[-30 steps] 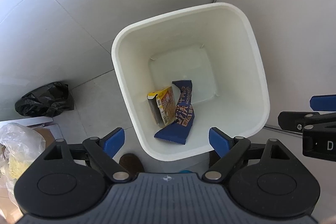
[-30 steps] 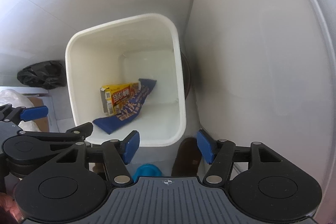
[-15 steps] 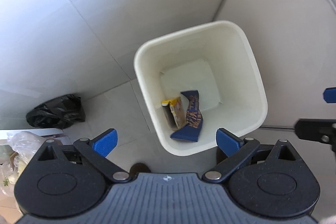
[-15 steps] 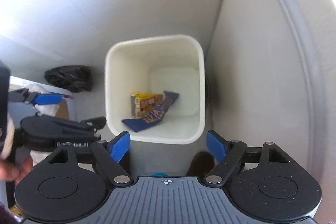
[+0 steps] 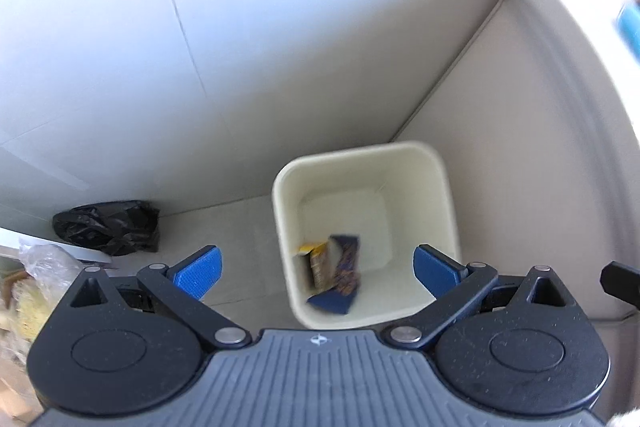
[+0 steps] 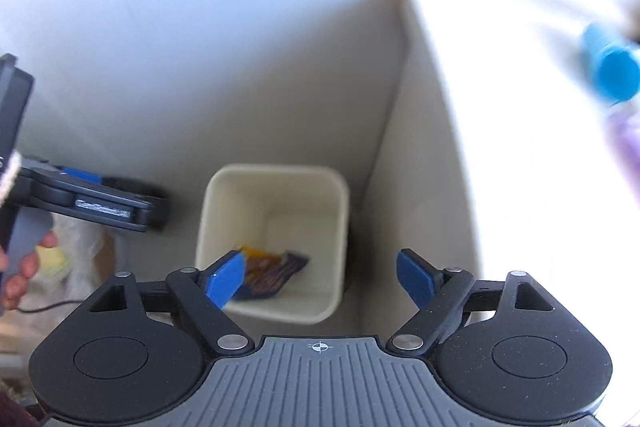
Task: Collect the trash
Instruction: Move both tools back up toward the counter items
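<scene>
A cream square trash bin (image 5: 436, 179) (image 6: 216, 195) stands on the floor in a corner, far below both grippers. Inside lie a blue snack wrapper (image 5: 344, 271) (image 6: 292, 265) and a yellow packet (image 5: 318, 263) (image 6: 256, 255). My left gripper (image 5: 316, 269) hangs high above the bin, open, with nothing between its blue pads. My right gripper (image 6: 320, 279) also hangs above the bin with its jaws still opening and nothing between them. The left gripper's body (image 6: 92, 205) shows at the left of the right wrist view, held by a hand (image 6: 20, 267).
A crumpled black plastic bag (image 5: 108, 227) lies on the floor left of the bin. A clear bag with yellowish contents (image 5: 36, 267) sits at the left edge. White walls close the corner behind and right of the bin. A blurred blue-capped object (image 6: 612, 67) shows at upper right.
Both grippers have risen well above the bin, which now looks much smaller. Both pairs of jaws have spread wider. The wrapper and packet stay in the bin.
</scene>
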Demonstrator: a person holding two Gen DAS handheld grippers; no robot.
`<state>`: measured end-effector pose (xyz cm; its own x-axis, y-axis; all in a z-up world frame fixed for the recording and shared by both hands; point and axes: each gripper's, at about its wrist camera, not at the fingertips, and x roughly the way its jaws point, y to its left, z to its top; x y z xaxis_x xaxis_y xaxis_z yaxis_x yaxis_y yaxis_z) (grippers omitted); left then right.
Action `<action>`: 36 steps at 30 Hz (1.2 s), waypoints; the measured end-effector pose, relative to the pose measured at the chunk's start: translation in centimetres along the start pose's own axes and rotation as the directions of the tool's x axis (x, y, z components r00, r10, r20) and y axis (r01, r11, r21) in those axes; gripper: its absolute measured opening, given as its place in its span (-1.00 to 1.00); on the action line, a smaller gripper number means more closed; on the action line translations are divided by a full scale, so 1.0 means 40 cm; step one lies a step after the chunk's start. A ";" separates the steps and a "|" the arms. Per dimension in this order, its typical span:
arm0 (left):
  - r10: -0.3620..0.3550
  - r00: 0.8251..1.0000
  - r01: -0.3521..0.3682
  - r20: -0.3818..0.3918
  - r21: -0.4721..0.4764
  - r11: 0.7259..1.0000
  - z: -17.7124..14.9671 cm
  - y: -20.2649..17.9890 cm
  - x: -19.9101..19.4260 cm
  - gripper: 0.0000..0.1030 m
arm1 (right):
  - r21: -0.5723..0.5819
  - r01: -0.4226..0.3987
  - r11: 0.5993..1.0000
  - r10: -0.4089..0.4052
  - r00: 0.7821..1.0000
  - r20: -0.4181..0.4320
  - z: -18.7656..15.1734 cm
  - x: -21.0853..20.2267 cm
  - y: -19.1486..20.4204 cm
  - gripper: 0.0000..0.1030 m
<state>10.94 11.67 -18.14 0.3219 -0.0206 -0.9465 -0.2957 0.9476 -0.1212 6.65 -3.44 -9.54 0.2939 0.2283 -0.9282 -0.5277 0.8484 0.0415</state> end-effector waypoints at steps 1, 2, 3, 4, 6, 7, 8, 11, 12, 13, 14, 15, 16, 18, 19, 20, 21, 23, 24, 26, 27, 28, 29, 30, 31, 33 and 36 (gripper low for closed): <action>-0.012 1.000 0.013 0.014 -0.009 1.000 0.002 -0.006 -0.013 0.98 | 0.004 0.014 1.000 -0.014 1.000 0.026 0.001 -0.018 -0.010 0.72; -0.025 0.999 0.026 0.029 -0.016 1.000 0.005 -0.012 -0.027 0.98 | 0.009 0.023 1.000 -0.023 0.999 0.044 0.000 -0.032 -0.020 0.73; -0.036 0.998 0.037 0.042 -0.019 0.999 0.008 -0.019 -0.038 0.98 | 0.016 0.031 0.999 -0.032 0.998 0.061 -0.002 -0.046 -0.033 0.73; -0.046 0.997 0.047 0.055 -0.020 0.999 0.014 -0.027 -0.049 0.98 | 0.025 0.036 0.999 -0.038 0.997 0.075 -0.002 -0.056 -0.043 0.73; -0.059 0.995 0.060 0.077 -0.014 0.998 0.023 -0.045 -0.067 0.98 | 0.051 0.045 0.998 -0.050 0.994 0.100 -0.007 -0.076 -0.067 0.73; -0.062 0.994 0.063 0.091 -0.007 0.998 0.027 -0.056 -0.076 0.98 | 0.064 0.050 0.997 -0.056 0.992 0.109 -0.009 -0.083 -0.082 0.73; -0.066 0.992 0.066 0.105 0.001 0.998 0.031 -0.066 -0.084 0.98 | 0.075 0.058 0.995 -0.067 0.991 0.117 -0.014 -0.092 -0.095 0.73; -0.089 0.985 0.086 0.145 0.025 0.996 0.046 -0.093 -0.106 0.98 | 0.090 0.096 0.991 -0.108 0.984 0.140 -0.026 -0.107 -0.135 0.73; -0.094 0.983 0.091 0.157 0.029 0.995 0.052 -0.106 -0.112 0.98 | 0.094 0.109 0.990 -0.122 0.981 0.148 -0.030 -0.110 -0.148 0.74; -0.100 0.981 0.096 0.169 0.036 0.995 0.058 -0.118 -0.116 0.98 | 0.099 0.122 0.988 -0.137 0.978 0.156 -0.032 -0.118 -0.162 0.74; -0.108 0.978 0.101 0.179 0.046 0.994 0.067 -0.134 -0.125 0.98 | 0.103 0.133 0.986 -0.148 0.976 0.162 -0.037 -0.127 -0.183 0.74; -0.114 0.976 0.106 0.188 0.056 0.993 0.074 -0.147 -0.127 0.98 | 0.107 0.144 0.984 -0.161 0.973 0.168 -0.041 -0.132 -0.199 0.74; -0.122 0.973 0.111 0.195 0.066 0.992 0.084 -0.162 -0.130 0.98 | 0.113 0.153 0.982 -0.171 0.970 0.174 -0.045 -0.136 -0.211 0.74; -0.142 0.968 0.127 0.205 0.082 0.988 0.099 -0.195 -0.133 0.98 | 0.126 0.164 0.978 -0.186 0.965 0.186 -0.051 -0.140 -0.237 0.74; -0.154 0.966 0.138 0.209 0.089 0.986 0.106 -0.211 -0.133 0.98 | 0.135 0.170 0.976 -0.194 0.962 0.193 -0.058 -0.148 -0.258 0.74; -0.167 0.963 0.149 0.213 0.096 0.984 0.119 -0.229 -0.138 0.98 | 0.143 0.176 0.974 -0.202 0.959 0.197 -0.061 -0.149 -0.270 0.74; -0.171 0.961 0.152 0.219 0.102 0.983 0.128 -0.249 -0.139 0.98 | 0.149 0.182 0.972 -0.210 0.957 0.201 -0.062 -0.149 -0.283 0.74; -0.191 0.954 0.167 0.231 0.121 0.978 0.152 -0.289 -0.135 0.98 | 0.156 0.194 0.969 -0.224 0.951 0.214 -0.078 -0.157 -0.316 0.74; -0.205 0.950 0.178 0.236 0.132 0.975 0.161 -0.309 -0.134 0.98 | 0.157 0.200 0.967 -0.232 0.947 0.221 -0.080 -0.162 -0.331 0.74; -0.227 0.944 0.194 0.241 0.152 0.969 0.182 -0.350 -0.128 0.98 | 0.161 0.212 0.964 -0.246 0.941 0.232 -0.083 -0.167 -0.354 0.74; -0.240 0.940 0.203 0.242 0.168 0.965 0.193 -0.373 -0.128 0.98 | 0.164 0.216 0.962 -0.251 0.938 0.238 -0.082 -0.165 -0.366 0.74; -0.256 0.935 0.214 0.247 0.184 0.959 0.202 -0.395 -0.128 0.98 | 0.168 0.220 0.961 -0.256 0.935 0.245 -0.080 -0.164 -0.382 0.74; -0.272 0.928 0.223 0.256 0.201 0.954 0.210 -0.417 -0.129 0.98 | 0.173 0.223 0.959 -0.262 0.932 0.250 -0.079 -0.164 -0.392 0.74; -0.279 0.923 0.225 0.263 0.218 0.950 0.219 -0.440 -0.128 0.98 | 0.180 0.227 0.957 -0.269 0.929 0.256 -0.080 -0.165 -0.400 0.74; -0.283 0.922 0.222 0.265 0.239 0.945 0.228 -0.465 -0.128 0.98 | 0.187 0.232 0.955 -0.275 0.925 0.261 -0.079 -0.164 -0.411 0.74; -0.291 0.925 0.220 0.245 0.278 0.935 0.248 -0.514 -0.124 0.97 | 0.198 0.238 0.951 -0.287 0.918 0.273 -0.074 -0.162 -0.433 0.74; -0.297 0.935 0.229 0.192 0.310 0.923 0.281 -0.587 -0.112 0.95 | 0.203 0.259 0.944 -0.311 0.903 0.298 -0.068 -0.154 -0.463 0.74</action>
<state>26.55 -6.89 -7.67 0.5614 -0.2394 -0.7922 0.0802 0.9685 -0.2359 12.45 -21.85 -5.60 0.6666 0.0843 -0.7407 -0.2606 0.9572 -0.1257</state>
